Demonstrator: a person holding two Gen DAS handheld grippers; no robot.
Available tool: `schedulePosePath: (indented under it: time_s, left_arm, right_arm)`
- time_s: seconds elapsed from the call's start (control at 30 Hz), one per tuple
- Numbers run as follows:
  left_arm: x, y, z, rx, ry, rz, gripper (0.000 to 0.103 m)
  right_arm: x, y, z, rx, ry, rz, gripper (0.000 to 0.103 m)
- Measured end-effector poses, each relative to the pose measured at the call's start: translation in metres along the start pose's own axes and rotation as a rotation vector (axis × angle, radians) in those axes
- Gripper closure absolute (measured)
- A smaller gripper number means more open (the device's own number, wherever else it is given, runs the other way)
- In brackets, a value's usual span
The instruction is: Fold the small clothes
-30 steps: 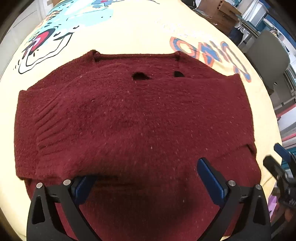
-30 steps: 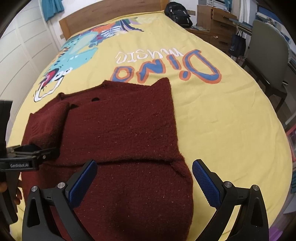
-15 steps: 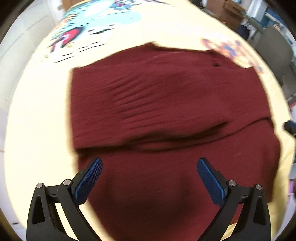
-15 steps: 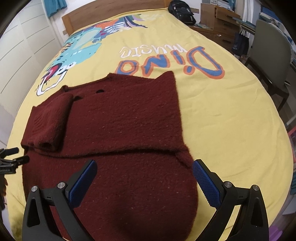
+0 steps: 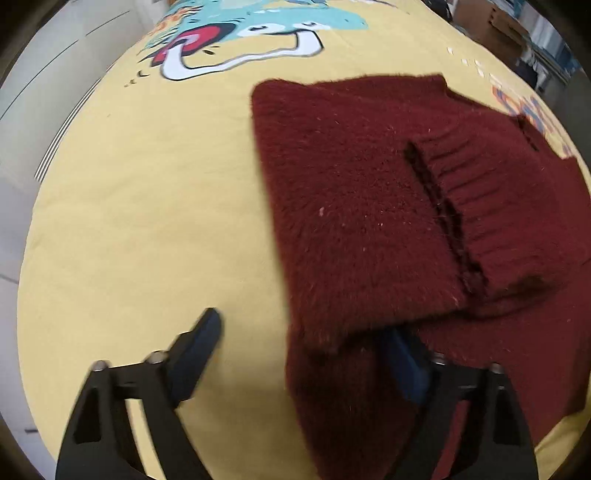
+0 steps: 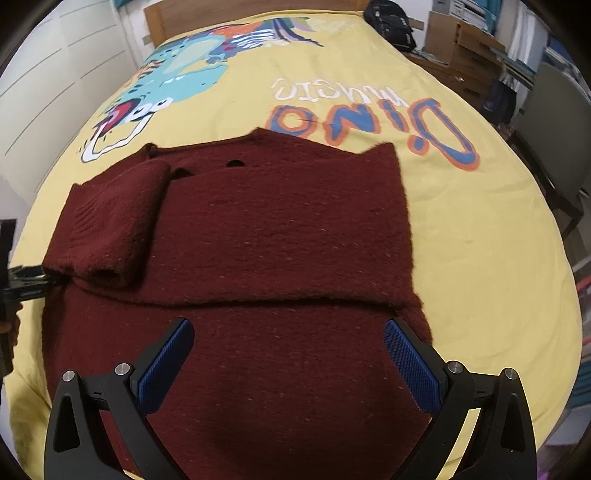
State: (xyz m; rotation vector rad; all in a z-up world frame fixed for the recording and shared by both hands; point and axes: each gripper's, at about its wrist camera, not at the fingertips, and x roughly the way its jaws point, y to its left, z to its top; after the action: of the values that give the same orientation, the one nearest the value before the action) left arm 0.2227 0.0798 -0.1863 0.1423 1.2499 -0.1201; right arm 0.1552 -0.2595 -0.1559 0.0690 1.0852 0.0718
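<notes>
A dark red knitted sweater (image 6: 277, 229) lies flat on the bed, its left sleeve (image 6: 110, 221) folded inward over the body. In the left wrist view the ribbed cuff (image 5: 498, 206) lies on top of the sweater (image 5: 351, 203). My left gripper (image 5: 301, 325) stands at the sweater's left edge with its jaws closing. One finger (image 5: 199, 339) rests over the yellow cover, the other is partly hidden behind the folded edge, and the cloth edge lies between them unpinched. My right gripper (image 6: 288, 325) hovers open over the sweater's lower part, holding nothing.
The yellow bed cover (image 6: 461, 240) carries a dinosaur print and big letters. A wooden headboard (image 6: 221, 14) and black bag (image 6: 391, 22) are at the far end. A chair (image 6: 554, 122) and wooden boxes (image 6: 461, 44) stand to the right, white cupboard doors (image 6: 55, 74) to the left.
My left gripper has slid from over the sweater's middle to its left edge, and its jaws have narrowed. The right gripper has crept slightly forward over the sweater.
</notes>
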Motion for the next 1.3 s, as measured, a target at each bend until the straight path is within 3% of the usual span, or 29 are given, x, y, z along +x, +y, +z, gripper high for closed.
schedulePosePath:
  time_s: [0.07, 0.13, 0.2, 0.3, 0.43, 0.6, 0.77, 0.87, 0.93, 1.0, 1.07, 1.1, 1.13, 1.3]
  left_arm:
    - [0.002, -0.005, 0.002, 0.011, -0.02, -0.006, 0.034]
    - [0.0, -0.008, 0.002, 0.02, -0.027, -0.039, 0.048]
    - [-0.002, -0.01, 0.002, 0.031, -0.03, -0.08, 0.072]
    - [-0.004, -0.013, 0.002, 0.032, -0.029, -0.097, 0.087]
    - [-0.003, -0.007, 0.001, -0.009, -0.018, -0.142, 0.087]
    - [-0.004, -0.006, -0.001, -0.017, -0.011, -0.148, 0.087]
    - [0.0, 0.012, 0.005, -0.023, -0.004, -0.155, 0.087]
    - [0.006, 0.008, 0.012, -0.026, 0.0, -0.161, 0.087]
    - [0.006, 0.008, 0.012, -0.028, 0.001, -0.164, 0.087]
    - [0.006, 0.008, 0.013, -0.029, 0.002, -0.166, 0.087]
    - [0.006, 0.009, 0.012, -0.028, 0.001, -0.165, 0.087]
    - [0.006, 0.009, 0.012, -0.029, 0.001, -0.166, 0.087]
    - [0.006, 0.008, 0.013, -0.03, 0.0, -0.166, 0.087]
    - [0.005, 0.009, 0.013, -0.045, -0.004, -0.17, 0.087]
  right_arm:
    - [0.0, 0.013, 0.006, -0.029, -0.001, 0.013, 0.001]
    - [0.0, 0.029, 0.014, -0.062, -0.004, 0.031, 0.001]
    - [0.001, 0.049, 0.024, -0.103, -0.012, 0.052, 0.001]
    - [0.004, 0.092, 0.04, -0.192, -0.021, 0.086, 0.001]
    - [0.014, 0.15, 0.056, -0.326, -0.019, 0.126, 0.001]
    - [0.048, 0.214, 0.063, -0.483, 0.049, 0.138, 0.001]
    - [0.074, 0.245, 0.064, -0.542, 0.11, 0.183, 0.002]
    - [0.087, 0.254, 0.062, -0.577, 0.141, 0.159, 0.008]
    - [0.097, 0.255, 0.062, -0.583, 0.158, 0.147, 0.027]
    - [0.1, 0.253, 0.065, -0.563, 0.165, 0.161, 0.036]
    - [0.097, 0.249, 0.068, -0.541, 0.154, 0.192, 0.057]
    - [0.094, 0.246, 0.069, -0.535, 0.147, 0.213, 0.084]
    - [0.093, 0.242, 0.07, -0.522, 0.15, 0.236, 0.094]
    - [0.082, 0.217, 0.08, -0.426, 0.111, 0.277, 0.094]
